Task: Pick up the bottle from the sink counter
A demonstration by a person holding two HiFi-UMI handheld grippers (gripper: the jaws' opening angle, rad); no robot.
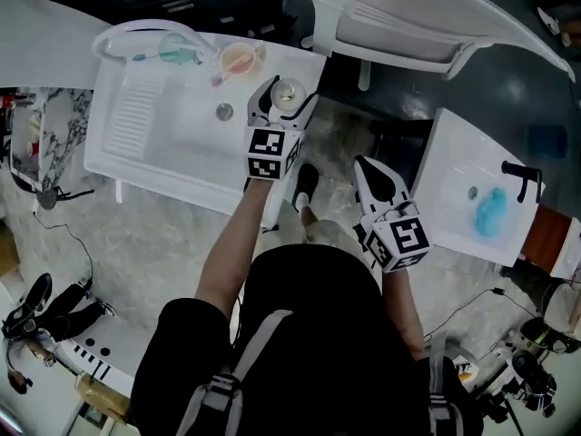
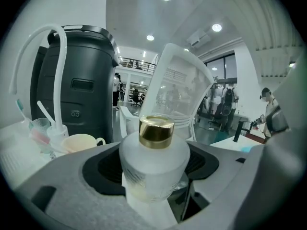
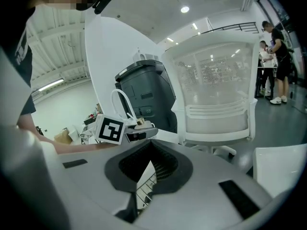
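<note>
Bottle [image 2: 153, 164], frosted with gold cap [image 2: 156, 131], clamped in left claw [image 2: 154, 176], right claw [image 3: 151, 145] pinched together, empty

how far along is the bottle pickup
Done: the left gripper is shut on the bottle, jaws pressing its frosted body below the gold cap. In hand: that grip, at the right end of the sink counter. Left: lifting it clear; I cannot tell whether it is off the counter yet. The right gripper is shut, empty and off to the side.

One bottle [image 1: 288, 92], two grippers [image 1: 286, 100] [image 1: 367, 167], two sinks [image 1: 145, 121] [image 1: 454, 166], one mug [image 1: 241, 60]
</note>
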